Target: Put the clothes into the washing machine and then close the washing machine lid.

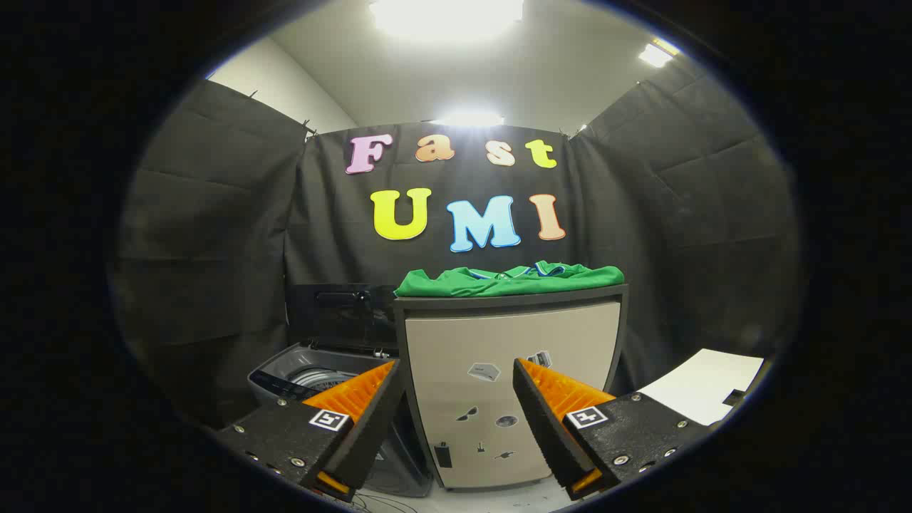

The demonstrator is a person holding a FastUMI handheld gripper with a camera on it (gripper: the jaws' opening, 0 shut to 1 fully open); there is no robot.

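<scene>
Two fingers of the gripper reach forward in the gripper view, spread wide apart with nothing between them and touching nothing; the gap between their tips frames the front of a beige cabinet that stands well beyond them. Each finger carries a small square marker tag on its upper block.

On the cabinet's dark top lies a green garment, folded flat and spread across almost the whole width, with a collar edged in blue showing near its middle. It is far ahead of and above the fingertips, and they are well apart from it.

Several small stickers dot the cabinet's front panel, and a small dark piece sits low near its left edge.

Left of the cabinet, and just beside it, stands a top-loading washing machine, lower than the cabinet. Its lid is raised upright at the back, leaving the opening uncovered, and the metal drum shows inside. The left finger's tip overlaps the machine's right part in this view.

Far right, beyond the right finger, a white flat surface shows partly. Black cloth walls the booth on three sides, and bright ceiling lights shine above.
</scene>
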